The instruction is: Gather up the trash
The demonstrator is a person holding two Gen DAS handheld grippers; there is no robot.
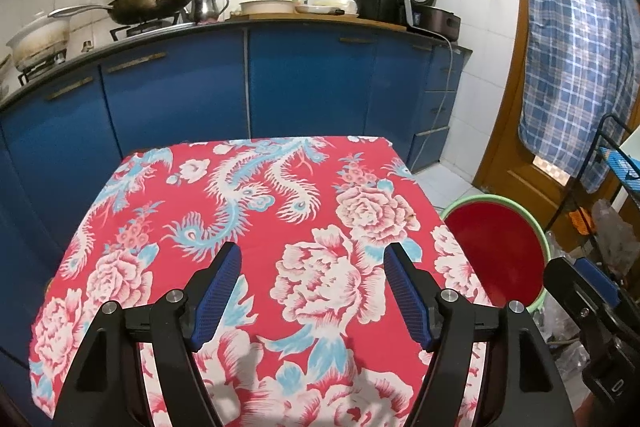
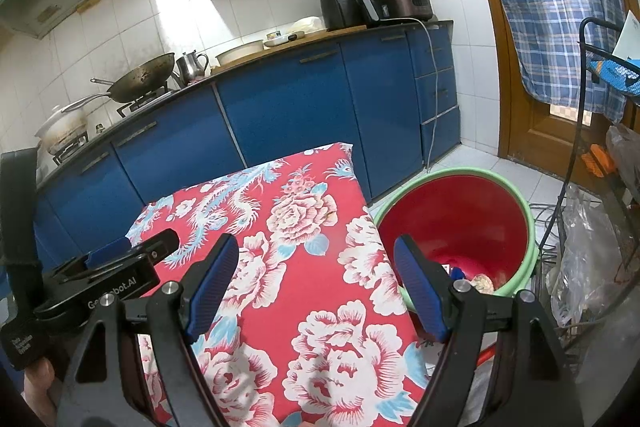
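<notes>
Upright red bucket (image 2: 452,219), mouth upward, beside floral table (image 2: 320,291); both hand-held grippers' jaws apart, empty.

A cloth-covered table (image 1: 256,211) was placed at the lower centre of the left wrist view, with a row of cabinets (image 1: 200,87) behind it. A bucket (image 2: 456,215) was set just beside the table's right edge, lower right of centre, with scraps of trash (image 2: 480,281) lying in its bottom. On the counter at upper left a wok (image 1: 154,1) was placed, with a kettle (image 1: 208,5) to its right.
</notes>
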